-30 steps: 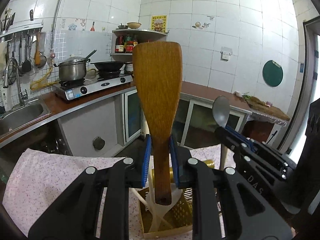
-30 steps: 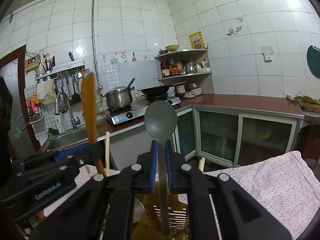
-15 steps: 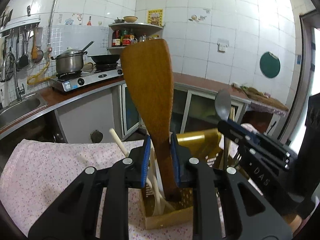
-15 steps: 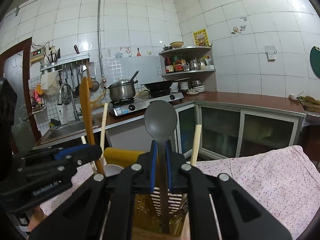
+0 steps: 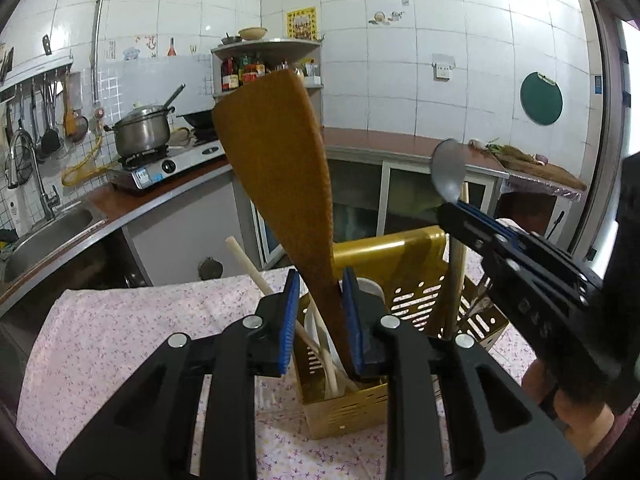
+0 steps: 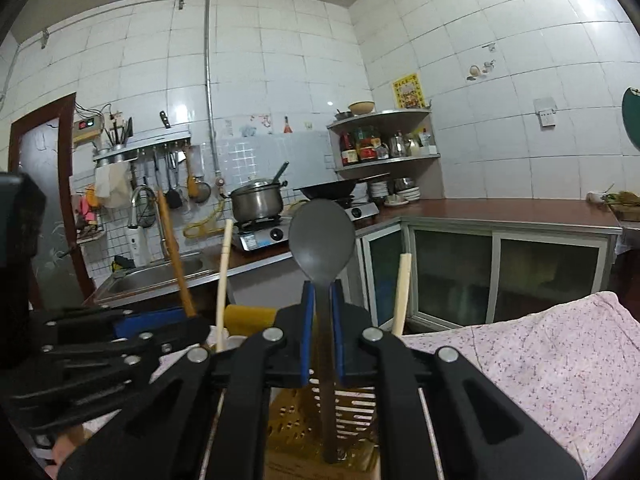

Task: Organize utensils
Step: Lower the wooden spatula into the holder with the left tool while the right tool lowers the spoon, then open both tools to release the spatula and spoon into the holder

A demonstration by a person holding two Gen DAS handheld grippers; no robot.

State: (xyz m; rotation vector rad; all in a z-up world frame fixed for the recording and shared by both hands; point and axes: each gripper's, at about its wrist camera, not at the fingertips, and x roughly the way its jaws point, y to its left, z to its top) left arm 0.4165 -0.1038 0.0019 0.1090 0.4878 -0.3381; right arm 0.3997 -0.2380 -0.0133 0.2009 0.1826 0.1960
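Both utensils lowered into gold holder (image 5: pixel 404 264); no label legible

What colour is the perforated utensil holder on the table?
Golden yellow utensil holder, shown best in the left wrist view.

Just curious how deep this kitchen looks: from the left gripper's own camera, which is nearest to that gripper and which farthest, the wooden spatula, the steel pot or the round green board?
1. Wooden spatula, between the left gripper's pads.
2. Steel pot, on the stove, left.
3. Round green board, far wall, right.
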